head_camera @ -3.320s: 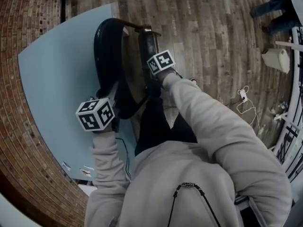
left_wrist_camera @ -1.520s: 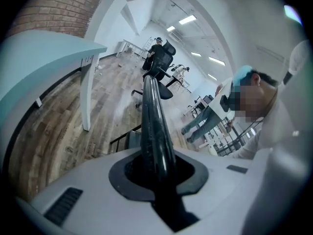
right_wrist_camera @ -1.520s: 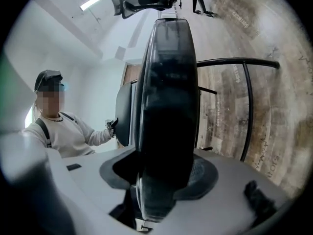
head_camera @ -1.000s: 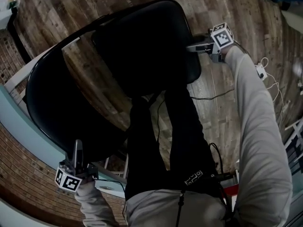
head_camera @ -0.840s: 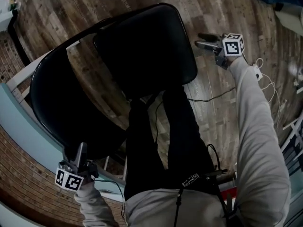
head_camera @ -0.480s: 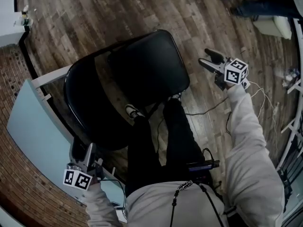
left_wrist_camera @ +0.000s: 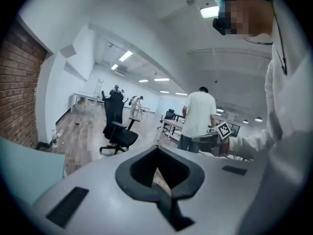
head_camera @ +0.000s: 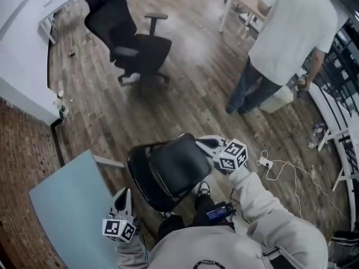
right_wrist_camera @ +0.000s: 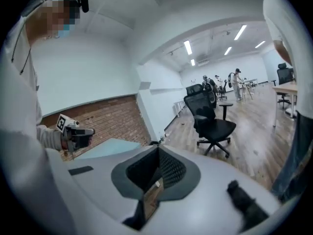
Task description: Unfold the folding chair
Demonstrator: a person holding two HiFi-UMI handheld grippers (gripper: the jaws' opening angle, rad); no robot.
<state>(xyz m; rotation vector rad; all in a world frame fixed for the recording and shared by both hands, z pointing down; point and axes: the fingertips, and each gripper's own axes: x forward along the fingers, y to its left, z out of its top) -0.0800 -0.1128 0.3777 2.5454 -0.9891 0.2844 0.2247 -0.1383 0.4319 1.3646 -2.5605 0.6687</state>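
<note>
the left gripper (head_camera: 124, 194) hangs by the pale blue board (head_camera: 61, 206), jaws pressed together on nothing. the folding chair (head_camera: 171, 170) stands open on the wood floor between both grippers, seen from above in the head view. the gripper views look out level at an office chair (right_wrist_camera: 212, 119). the right gripper (head_camera: 201, 142), likewise closed and empty, appears over the seat's right corner.

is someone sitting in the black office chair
No, the office chair stands empty, and the person in white stands apart from it.
</note>
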